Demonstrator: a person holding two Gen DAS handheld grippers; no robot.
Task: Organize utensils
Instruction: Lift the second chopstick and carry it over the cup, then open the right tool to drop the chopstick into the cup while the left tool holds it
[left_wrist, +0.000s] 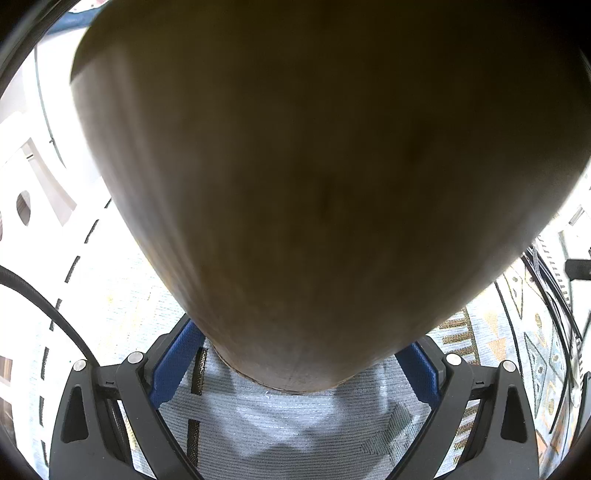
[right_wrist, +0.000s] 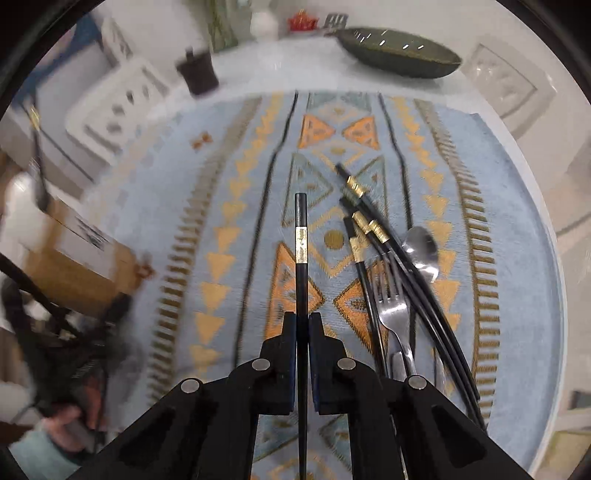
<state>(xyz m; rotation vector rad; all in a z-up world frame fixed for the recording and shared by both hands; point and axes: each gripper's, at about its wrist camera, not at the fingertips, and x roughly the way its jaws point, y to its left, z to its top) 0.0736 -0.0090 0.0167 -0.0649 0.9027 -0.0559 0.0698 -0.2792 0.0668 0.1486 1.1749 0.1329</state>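
Chopsticks, black with gold bands: four counted in the right wrist view. One chopstick (right_wrist: 300, 258) is pinched between the pressed-together fingers of the right gripper (right_wrist: 302, 321), running straight ahead from the tongs, its gold-banded end forward above the patterned mat (right_wrist: 229, 206). Three loose chopsticks (right_wrist: 384, 243) lie in a crossed heap on the mat to the right of the gripper.

Fork (right_wrist: 391, 306): one, silver, lying in the same heap, tines forward, touching the loose chopsticks.

Spoon (right_wrist: 423, 251): one, silver, bowl showing just right of the fork.

Wooden container (left_wrist: 325, 177): one, brown and rounded, filling most of the left wrist view. It sits between the spread blue-padded fingers of the left gripper (left_wrist: 295, 362), base resting on the mat; whether the pads press on it cannot be told.

Dish (right_wrist: 399, 53): one, dark and oval, at the far edge of the white table (right_wrist: 258, 70).

Cup (right_wrist: 199, 74): one, dark, blurred, near the far left of the mat.

Cardboard box (right_wrist: 74, 251): one, at left, with a white label whose print is too blurred to read.
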